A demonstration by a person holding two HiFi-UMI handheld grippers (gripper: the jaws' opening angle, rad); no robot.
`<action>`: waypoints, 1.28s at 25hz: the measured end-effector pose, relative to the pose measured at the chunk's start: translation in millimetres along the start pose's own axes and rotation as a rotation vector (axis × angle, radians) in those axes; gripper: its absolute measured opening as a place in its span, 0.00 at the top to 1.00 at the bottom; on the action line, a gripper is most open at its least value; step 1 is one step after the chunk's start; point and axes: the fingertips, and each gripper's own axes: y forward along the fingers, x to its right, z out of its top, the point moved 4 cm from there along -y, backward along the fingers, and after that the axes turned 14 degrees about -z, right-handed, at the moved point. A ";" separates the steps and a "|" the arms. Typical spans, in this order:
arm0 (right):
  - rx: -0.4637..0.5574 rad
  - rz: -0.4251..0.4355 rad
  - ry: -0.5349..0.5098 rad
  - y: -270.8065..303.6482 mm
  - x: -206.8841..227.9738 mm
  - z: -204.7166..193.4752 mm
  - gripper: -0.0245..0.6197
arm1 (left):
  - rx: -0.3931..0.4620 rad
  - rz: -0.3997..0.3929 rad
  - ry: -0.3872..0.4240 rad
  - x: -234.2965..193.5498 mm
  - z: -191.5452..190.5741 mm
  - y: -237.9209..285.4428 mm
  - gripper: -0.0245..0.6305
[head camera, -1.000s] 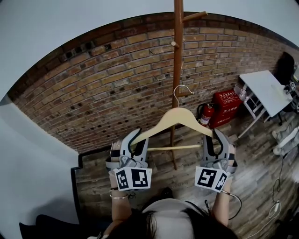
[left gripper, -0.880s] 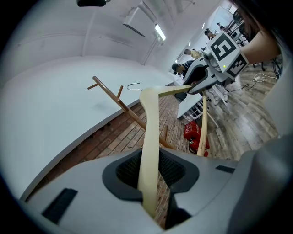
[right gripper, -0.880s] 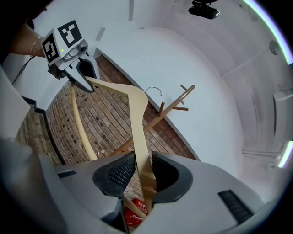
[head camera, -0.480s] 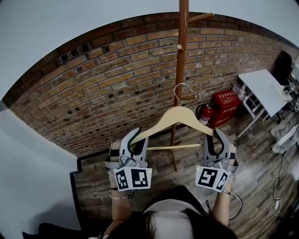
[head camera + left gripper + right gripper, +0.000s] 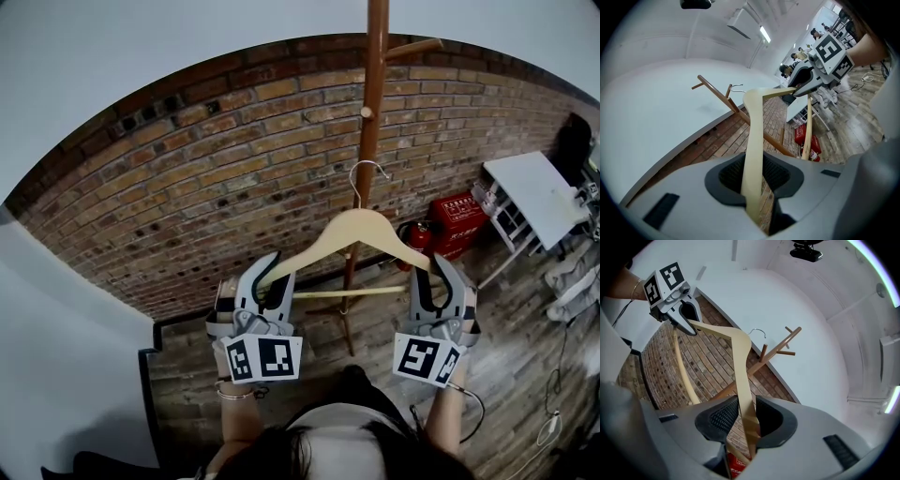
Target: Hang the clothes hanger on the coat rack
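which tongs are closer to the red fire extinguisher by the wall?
Right. The fire extinguisher sits just beyond the right tongs, which clamp the hanger at its right end; the left tongs clamp the other end, across the coat rack pole from it.

We see a floor (image 5: 511,375) of grey-brown wooden planks running up to a brick wall (image 5: 187,187). On it stands the coat rack (image 5: 374,103), its pole upright close to the wall. To its right, against the bricks, sits a red box (image 5: 459,220) with a fire extinguisher (image 5: 419,236) just beside it. Farther right stands a white worktop (image 5: 530,183), and a thin cable (image 5: 564,364) trails over the planks.
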 end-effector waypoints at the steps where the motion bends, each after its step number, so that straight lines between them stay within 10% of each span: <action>1: 0.003 -0.005 0.000 4.5 1.7 0.7 0.77 | 0.002 0.004 0.002 -3.3 0.8 3.0 0.80; 32: 0.074 0.010 0.030 105.8 14.7 -0.6 0.76 | -0.020 0.057 0.005 -62.9 10.1 74.4 0.80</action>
